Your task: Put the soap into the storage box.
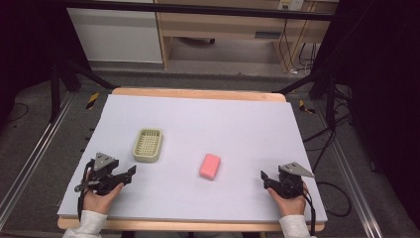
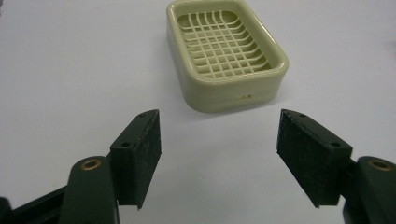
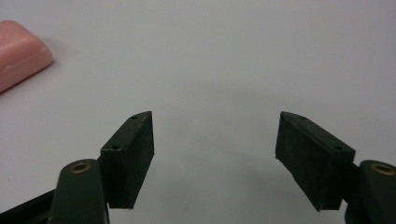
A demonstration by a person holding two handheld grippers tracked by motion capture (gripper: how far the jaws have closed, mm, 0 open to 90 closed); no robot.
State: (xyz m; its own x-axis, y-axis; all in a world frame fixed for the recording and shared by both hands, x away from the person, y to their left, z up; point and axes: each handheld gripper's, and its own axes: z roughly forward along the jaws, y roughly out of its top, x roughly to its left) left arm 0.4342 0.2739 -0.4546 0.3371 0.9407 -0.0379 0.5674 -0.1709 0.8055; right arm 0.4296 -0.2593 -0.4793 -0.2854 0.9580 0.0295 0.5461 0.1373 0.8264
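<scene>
A cream soap dish [image 1: 148, 145] with a grid floor sits left of centre on the white table. A pink bar of soap [image 1: 210, 166] lies flat near the middle, apart from the dish. My left gripper [image 1: 130, 173] rests at the front left, open and empty, with the soap dish [image 2: 224, 51] a short way ahead of its jaws. My right gripper [image 1: 265, 177] rests at the front right, open and empty. The pink soap [image 3: 21, 53] shows at the upper left of the right gripper view, well off to the side of the right gripper [image 3: 215, 156]. Between the pads of the left gripper [image 2: 219, 156] is bare table.
The white table top [image 1: 237, 124] has a wooden rim at front and back. Dark frame poles, cables and shelving stand beyond the far edge. A hand holds each gripper near the front edge.
</scene>
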